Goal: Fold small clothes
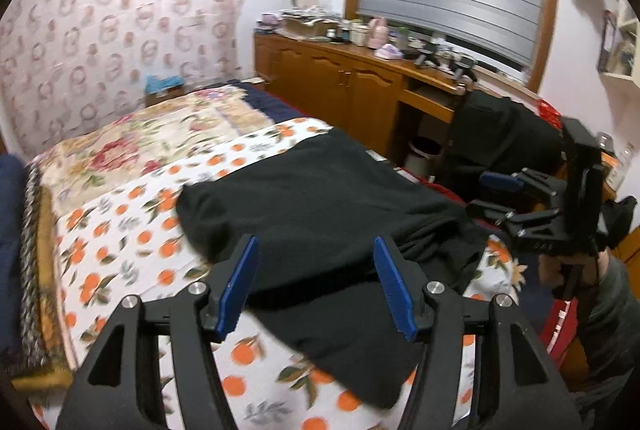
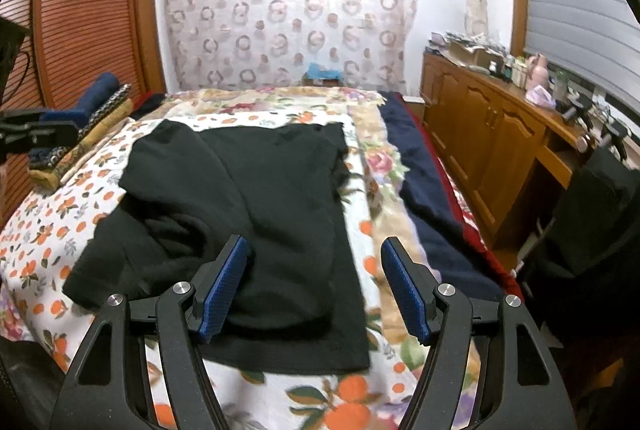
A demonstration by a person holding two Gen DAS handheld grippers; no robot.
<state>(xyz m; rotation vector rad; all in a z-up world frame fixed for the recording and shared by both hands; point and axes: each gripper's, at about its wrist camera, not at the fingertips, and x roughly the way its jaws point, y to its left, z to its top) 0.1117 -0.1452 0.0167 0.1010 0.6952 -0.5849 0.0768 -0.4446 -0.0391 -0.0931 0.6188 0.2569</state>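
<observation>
Orange-print sheet covers your bed, black garment spread across it; wooden cabinet stands right. Left gripper and right gripper: jaws apart, empty.

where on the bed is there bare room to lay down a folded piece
Bare orange-print sheet lies left of the black garment, up to the folded blankets. A floral strip runs between garment and navy blanket. The dresser top is crowded.

Black garment on orange-fruit-print white sheet.
</observation>
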